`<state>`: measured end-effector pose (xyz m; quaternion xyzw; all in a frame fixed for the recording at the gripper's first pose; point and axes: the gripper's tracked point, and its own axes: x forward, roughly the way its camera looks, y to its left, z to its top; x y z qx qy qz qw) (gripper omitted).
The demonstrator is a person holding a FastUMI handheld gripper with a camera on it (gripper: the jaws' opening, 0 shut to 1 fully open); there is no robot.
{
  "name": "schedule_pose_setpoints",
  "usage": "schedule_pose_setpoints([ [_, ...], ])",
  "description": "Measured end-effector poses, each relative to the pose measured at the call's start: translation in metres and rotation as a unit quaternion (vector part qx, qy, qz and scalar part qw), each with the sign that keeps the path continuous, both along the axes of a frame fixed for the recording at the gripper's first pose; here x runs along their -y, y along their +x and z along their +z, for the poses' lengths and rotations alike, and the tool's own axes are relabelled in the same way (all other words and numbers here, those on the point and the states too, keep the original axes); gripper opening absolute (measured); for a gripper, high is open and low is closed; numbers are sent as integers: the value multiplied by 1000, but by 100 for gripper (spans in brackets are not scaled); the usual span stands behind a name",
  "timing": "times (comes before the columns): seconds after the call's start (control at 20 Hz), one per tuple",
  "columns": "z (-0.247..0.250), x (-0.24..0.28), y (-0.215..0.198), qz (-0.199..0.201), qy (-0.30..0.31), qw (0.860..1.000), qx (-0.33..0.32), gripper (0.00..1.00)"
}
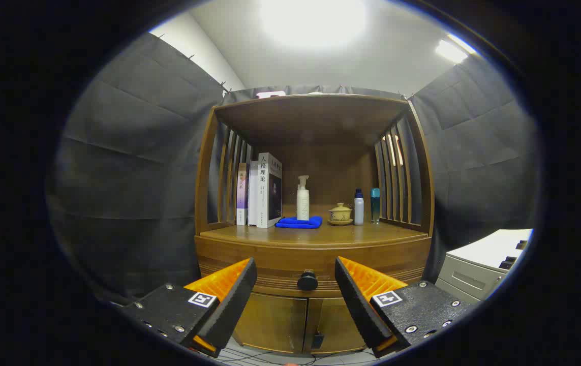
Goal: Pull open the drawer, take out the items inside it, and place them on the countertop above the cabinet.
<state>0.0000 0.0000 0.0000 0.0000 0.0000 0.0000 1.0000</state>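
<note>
The drawer (pixel 313 282) sits closed under the front edge of the countertop (pixel 320 235), its dark knob (pixel 307 280) just ahead of the gripper (pixel 296 288), whose fingers stand apart on either side of it, touching nothing. Books (pixel 265 190), a blue cloth (pixel 299 222), a pump bottle (pixel 303 198) and a lidded cup (pixel 340 213) line the countertop's back edge. Judged so, nothing is done: pulling, emptying and placing all remain

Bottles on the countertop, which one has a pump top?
The tall white bottle standing behind the blue cloth, right of the books. The two small bottles beside the lidded cup have plain caps. The claw is open, facing the drawer knob.
</note>
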Motion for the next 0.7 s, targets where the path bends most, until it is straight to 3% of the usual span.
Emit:
schedule_pose_setpoints([
  [0.7,1,14,-13,-26,-24,999,9,95],
])
